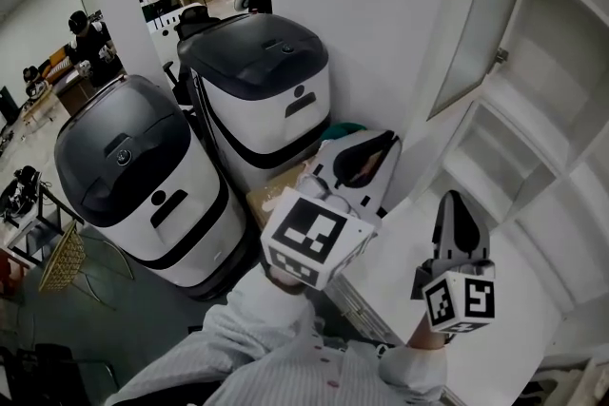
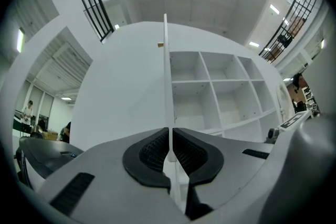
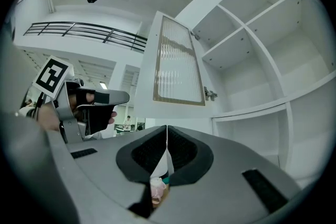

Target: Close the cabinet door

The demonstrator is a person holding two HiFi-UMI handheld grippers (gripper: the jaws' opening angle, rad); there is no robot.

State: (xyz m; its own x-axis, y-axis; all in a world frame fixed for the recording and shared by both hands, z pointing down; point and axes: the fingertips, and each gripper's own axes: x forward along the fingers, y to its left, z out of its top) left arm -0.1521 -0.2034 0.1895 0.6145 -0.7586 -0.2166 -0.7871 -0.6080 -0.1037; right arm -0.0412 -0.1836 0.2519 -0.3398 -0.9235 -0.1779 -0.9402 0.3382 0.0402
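Standing wide open, the white-framed cabinet door with ribbed glass panel [image 3: 178, 63] juts from the white open-shelf cabinet [image 3: 252, 110] — left gripper [image 2: 170, 136] and right gripper [image 3: 167, 136] point up toward it, jaws pressed together, empty, likely for pushing, not grasping.

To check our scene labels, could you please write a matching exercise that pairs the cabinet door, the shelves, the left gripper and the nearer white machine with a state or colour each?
Things:
1. cabinet door
2. shelves
3. left gripper
4. nearer white machine

States or colours:
A. jaws shut, nothing held
B. swung open, ribbed glass panel showing
C. white body with a dark lid
D. bare white compartments, nothing in them

Right pairs: 1-B; 2-D; 3-A; 4-C
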